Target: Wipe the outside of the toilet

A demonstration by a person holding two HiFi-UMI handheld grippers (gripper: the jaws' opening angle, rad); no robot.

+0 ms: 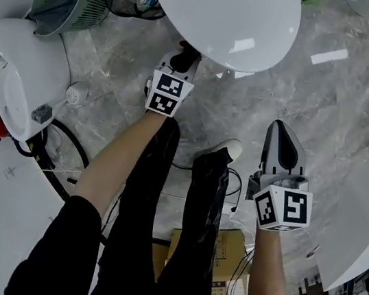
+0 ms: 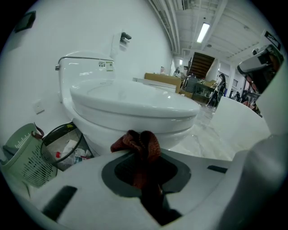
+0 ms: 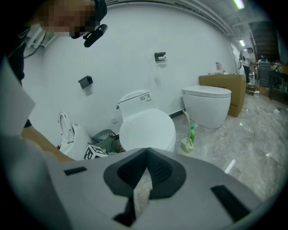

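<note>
Low centre, the left gripper is clamped on a red-brown cloth at the front of the toilet, below the rim. The right gripper, jaws together and empty, hangs well apart. A hard wipe could tug the bunched cloth free.

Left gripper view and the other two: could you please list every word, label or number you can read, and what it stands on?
No text is readable in any view.
Sticker on the toilet tank: print too small to read.
Two marker cubes: black square patterns only, no letters.
</note>
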